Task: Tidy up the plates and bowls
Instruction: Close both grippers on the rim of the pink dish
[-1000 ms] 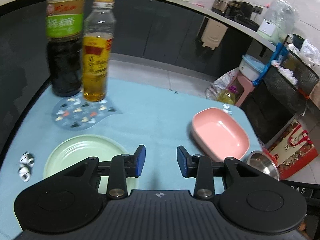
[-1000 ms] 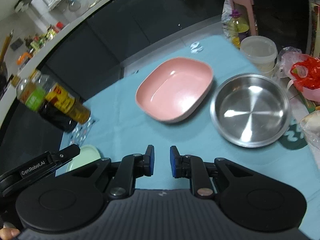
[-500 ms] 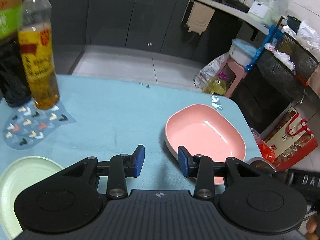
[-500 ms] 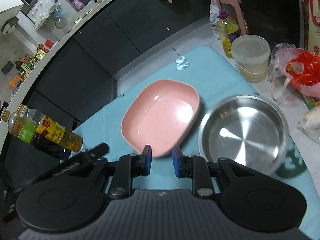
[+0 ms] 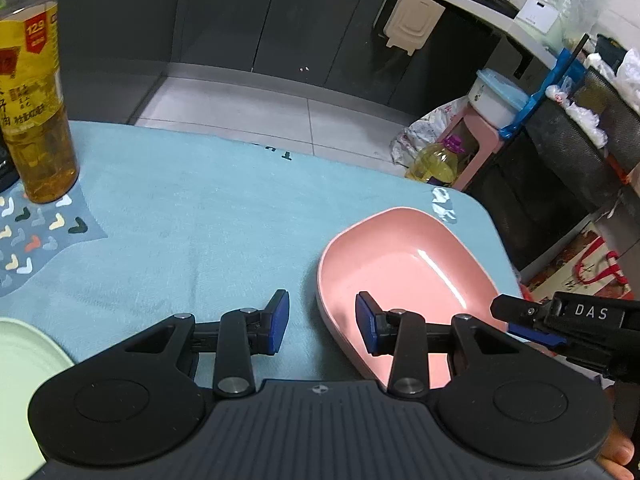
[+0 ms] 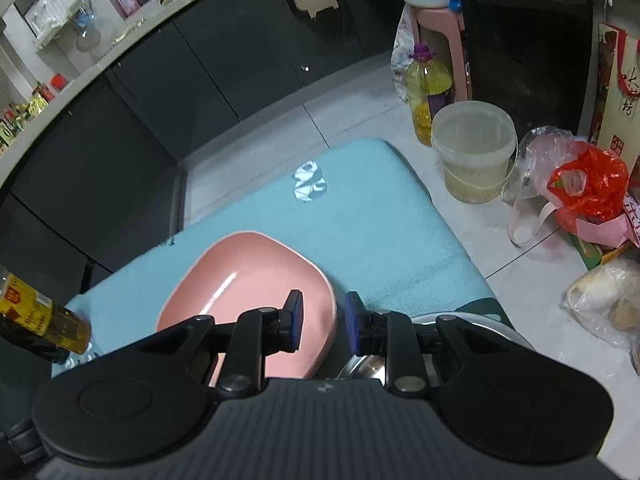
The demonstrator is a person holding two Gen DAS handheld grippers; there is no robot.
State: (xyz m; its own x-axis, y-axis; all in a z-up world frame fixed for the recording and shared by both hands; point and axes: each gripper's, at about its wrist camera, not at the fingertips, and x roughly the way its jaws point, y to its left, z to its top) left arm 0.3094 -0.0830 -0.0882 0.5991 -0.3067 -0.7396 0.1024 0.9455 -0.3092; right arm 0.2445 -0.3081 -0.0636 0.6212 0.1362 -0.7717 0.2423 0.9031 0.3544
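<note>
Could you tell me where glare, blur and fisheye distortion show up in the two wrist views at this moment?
Left wrist view: a bright glare streak lies on the pink dish, the counter edge bows, and the yellow bottle leans outward at the frame's side. Right wrist view: a similar highlight crosses the pink dish, the countertop curves strongly, and the metal bowl is mostly hidden behind the right gripper; little blur in either view.

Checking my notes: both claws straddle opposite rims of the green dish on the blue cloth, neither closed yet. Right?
Almost. The rounded-rectangular plastic dish is pink, not green, as both wrist views show. The left claw and right claw do straddle its rims, open.
</note>
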